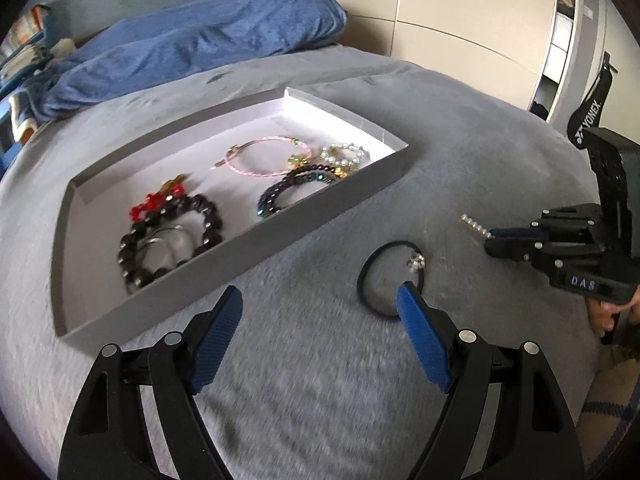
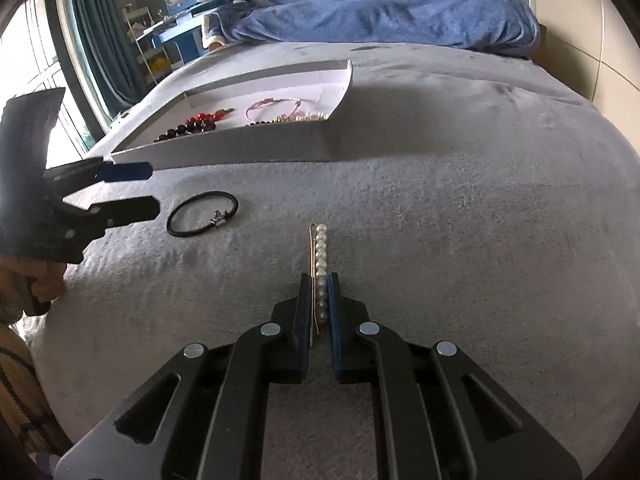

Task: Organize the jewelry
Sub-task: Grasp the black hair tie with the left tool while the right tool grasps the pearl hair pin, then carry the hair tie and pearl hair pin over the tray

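Observation:
A shallow grey tray with a white floor lies on the grey bed and also shows in the right wrist view. It holds a dark bead bracelet, a red bead piece, a pink bangle, a pearl ring of beads and a dark chain bracelet. A black hair tie with a small charm lies on the bed. My left gripper is open just in front of it. My right gripper is shut on a pearl hair pin.
A blue blanket is heaped at the head of the bed. A cream wardrobe stands behind. A black Yonex bag hangs at the right. A blue desk with books and a window are at the far left.

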Demonstrator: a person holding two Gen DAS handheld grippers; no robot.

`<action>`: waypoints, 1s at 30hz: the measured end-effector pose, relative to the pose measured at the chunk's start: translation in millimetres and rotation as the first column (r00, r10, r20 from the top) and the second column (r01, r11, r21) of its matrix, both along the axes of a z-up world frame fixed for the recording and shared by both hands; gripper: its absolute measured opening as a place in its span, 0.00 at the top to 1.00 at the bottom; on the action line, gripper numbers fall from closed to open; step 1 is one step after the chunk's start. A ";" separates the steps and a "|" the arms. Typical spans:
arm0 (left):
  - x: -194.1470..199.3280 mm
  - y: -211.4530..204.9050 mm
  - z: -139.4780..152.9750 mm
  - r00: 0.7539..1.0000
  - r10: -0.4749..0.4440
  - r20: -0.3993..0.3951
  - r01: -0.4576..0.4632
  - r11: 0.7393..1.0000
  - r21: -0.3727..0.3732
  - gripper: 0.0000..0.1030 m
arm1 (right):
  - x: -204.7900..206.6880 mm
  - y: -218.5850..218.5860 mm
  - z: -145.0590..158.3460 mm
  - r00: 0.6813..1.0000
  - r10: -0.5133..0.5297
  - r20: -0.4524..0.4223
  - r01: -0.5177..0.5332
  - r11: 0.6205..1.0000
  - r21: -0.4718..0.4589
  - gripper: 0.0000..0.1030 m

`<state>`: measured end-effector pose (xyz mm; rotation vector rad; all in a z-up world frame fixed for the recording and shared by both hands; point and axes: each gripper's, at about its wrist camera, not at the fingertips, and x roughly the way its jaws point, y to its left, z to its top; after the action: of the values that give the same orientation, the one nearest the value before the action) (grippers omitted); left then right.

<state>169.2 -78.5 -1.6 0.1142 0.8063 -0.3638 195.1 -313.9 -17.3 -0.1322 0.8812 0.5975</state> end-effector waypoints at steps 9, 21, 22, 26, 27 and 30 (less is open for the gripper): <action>16.8 -24.1 -17.4 0.998 -0.053 -0.046 0.055 0.996 0.064 0.38 | 9.9 4.0 0.3 1.000 -0.019 -0.006 0.019 1.000 -0.002 0.91; -3.7 -30.1 -8.7 0.993 -0.121 -0.002 0.120 0.990 0.074 0.97 | 11.7 4.2 0.6 1.000 -0.025 -0.011 0.025 1.000 0.018 0.92; -6.3 -26.8 -6.1 0.993 -0.118 0.003 0.117 0.991 0.064 0.97 | 10.7 3.8 1.7 1.000 -0.021 -0.008 0.021 0.999 0.024 0.92; -16.0 -16.3 3.9 0.994 -0.102 0.027 0.101 0.994 0.034 0.97 | 7.7 5.3 6.7 1.000 -0.009 0.000 0.009 0.998 0.055 0.92; -19.3 -11.7 8.0 0.995 -0.090 0.040 0.089 0.996 0.025 0.97 | 7.0 6.5 9.5 1.000 -0.004 0.005 0.003 0.998 0.068 0.92; -25.5 -1.9 17.9 0.996 -0.061 0.062 0.061 0.998 0.004 0.97 | 6.2 12.5 18.4 1.000 0.013 0.022 -0.015 0.996 0.093 0.92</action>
<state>143.8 -80.4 16.3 0.1514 0.7431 -0.4154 201.2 -301.4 1.1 -0.0603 0.8304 0.6486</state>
